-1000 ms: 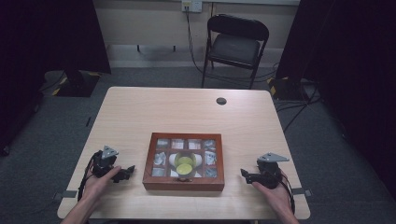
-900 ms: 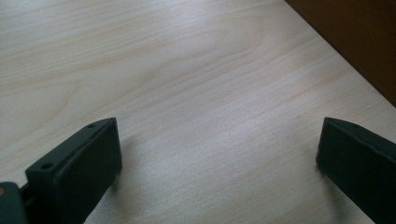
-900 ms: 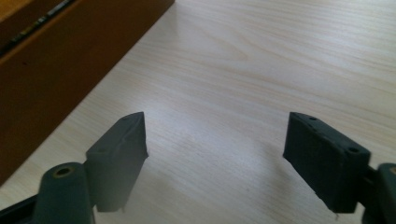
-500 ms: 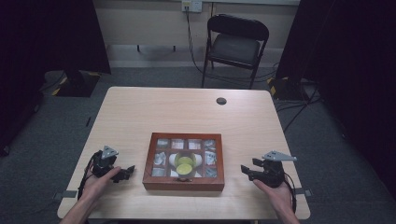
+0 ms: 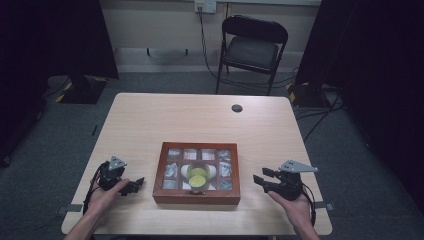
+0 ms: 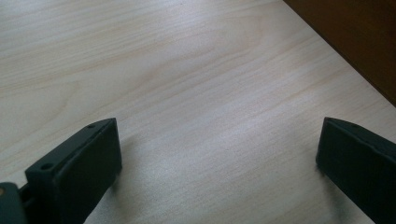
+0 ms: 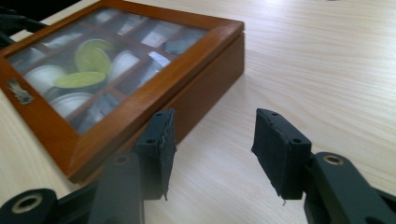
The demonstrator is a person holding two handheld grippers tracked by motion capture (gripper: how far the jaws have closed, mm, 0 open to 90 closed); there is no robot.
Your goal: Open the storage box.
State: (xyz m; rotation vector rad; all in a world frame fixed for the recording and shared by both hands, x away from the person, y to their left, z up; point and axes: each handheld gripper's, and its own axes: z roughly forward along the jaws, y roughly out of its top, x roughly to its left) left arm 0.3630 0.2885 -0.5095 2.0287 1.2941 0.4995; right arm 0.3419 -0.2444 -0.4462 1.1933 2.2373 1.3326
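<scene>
The wooden box (image 5: 196,172) with the glass lid lies flat on the worktop (image 5: 200,120), between the two grippers and touched by neither. Through the glass its compartments show pale things and a yellow-green round piece (image 5: 198,175) near the middle.

The right gripper (image 5: 264,181) sits in the person's right hand (image 5: 294,205), just to the right of the box. In the right gripper view its jaws stand partly apart with nothing between them but bare worktop; the box's near corner (image 7: 201,79) lies ahead of the left-hand jaw and a little beyond its tip, close but apart. These jaws have just been closing: a second ago they stood much wider, and the gap has since narrowed to roughly half. Against the earlier high views, this gripper also sits a touch higher above the worktop, its grey three-cornered plate (image 5: 297,166) showing more clearly over the hand.

The left gripper (image 5: 134,184) rests in the left hand (image 5: 102,197) left of the box, where it was a second ago. In the left gripper view its jaws stand wide apart, empty, with plain wood grain between them; the box's dark brown side (image 6: 355,42) lies beyond the right-hand jaw, past its tip and off to that side, well clear of the pads.

The box has not shifted since the earlier frames.
</scene>
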